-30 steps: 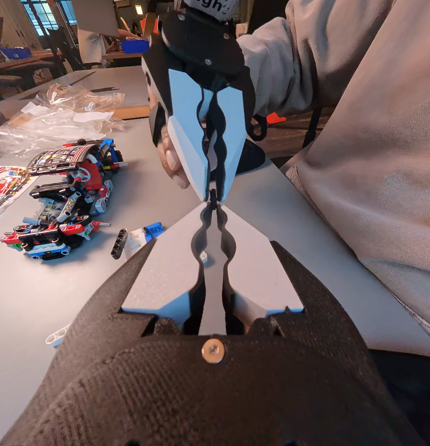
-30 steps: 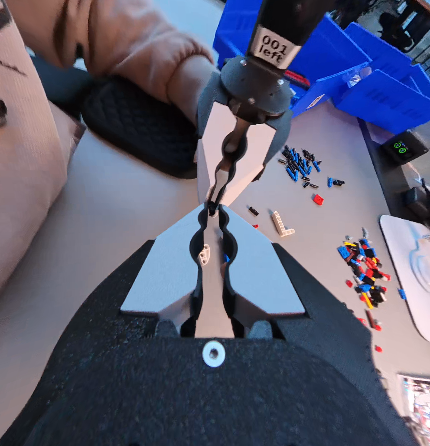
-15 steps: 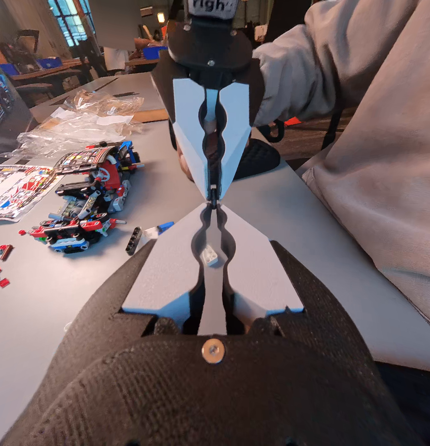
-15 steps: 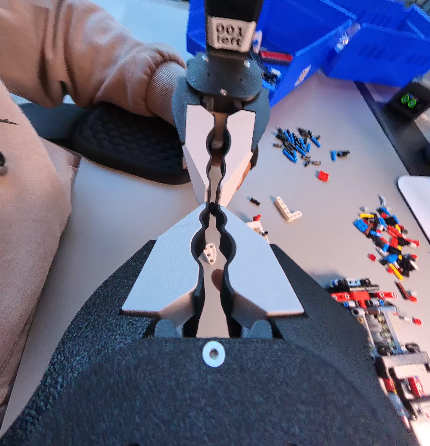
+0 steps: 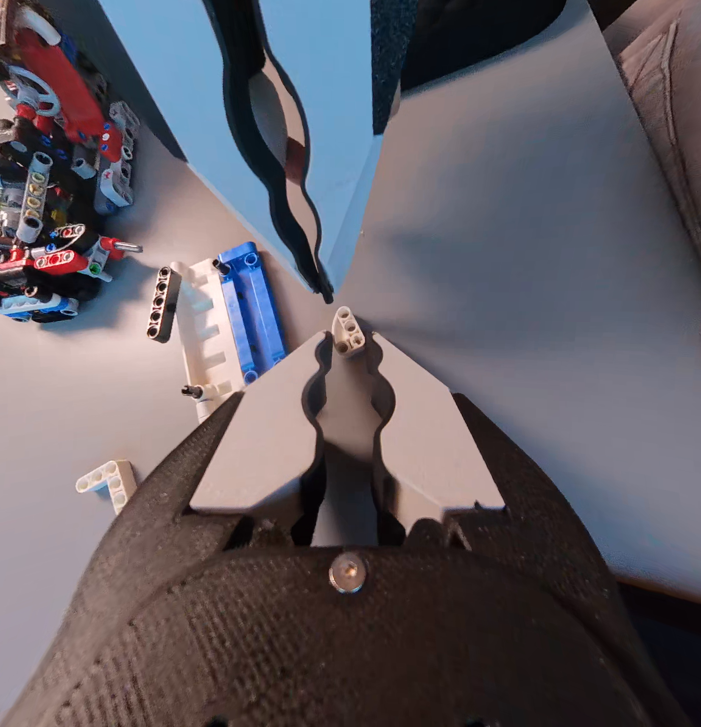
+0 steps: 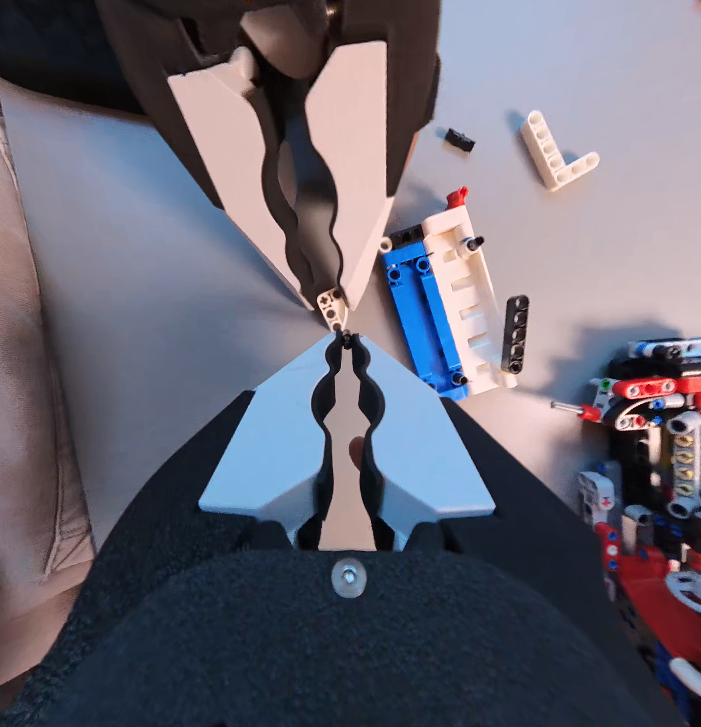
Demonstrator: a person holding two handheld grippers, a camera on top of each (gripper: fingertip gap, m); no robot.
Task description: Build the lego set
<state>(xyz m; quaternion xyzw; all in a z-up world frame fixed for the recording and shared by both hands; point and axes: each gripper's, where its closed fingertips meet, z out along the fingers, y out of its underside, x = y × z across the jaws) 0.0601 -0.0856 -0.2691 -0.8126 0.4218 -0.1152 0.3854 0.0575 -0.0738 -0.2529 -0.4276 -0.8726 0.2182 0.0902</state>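
White connector piece (image 5: 348,333): small, curved, with a row of holes; it sits pinched at the very tips of your left gripper (image 5: 349,338), above the grey table (image 5: 518,275), in the middle of the scene between the two tools.
Black pin (image 6: 346,339): your right gripper (image 6: 345,341) is nearly closed on it, holding it by the tips, and its free end points at the connector's end hole, just short of it or barely touching.
Step in hand: judged from this, seating the pin into that end hole.
How to do it well: line the pin's axis straight with the hole before you press; a skewed pin will probably jam or pop out of the tips.
Grip advice: both holds are shallow tip holds, so push gently and steadily, and keep the left tool as a firm anvil.
Risk: the connector could pivot between the left tips under a sideways load; if it turns, stop and realign.
Blue and white panel assembly (image 6: 439,314): lies flat on the table just beside the two tools' tips, on the far side from your body.
Black beam (image 6: 515,333): lies just beside the panel's white edge.
White L-shaped beam (image 6: 553,153): loose, farther along the table.
Partly built car (image 5: 42,189): well apart, at the table's edge of view; you need not disturb it now.
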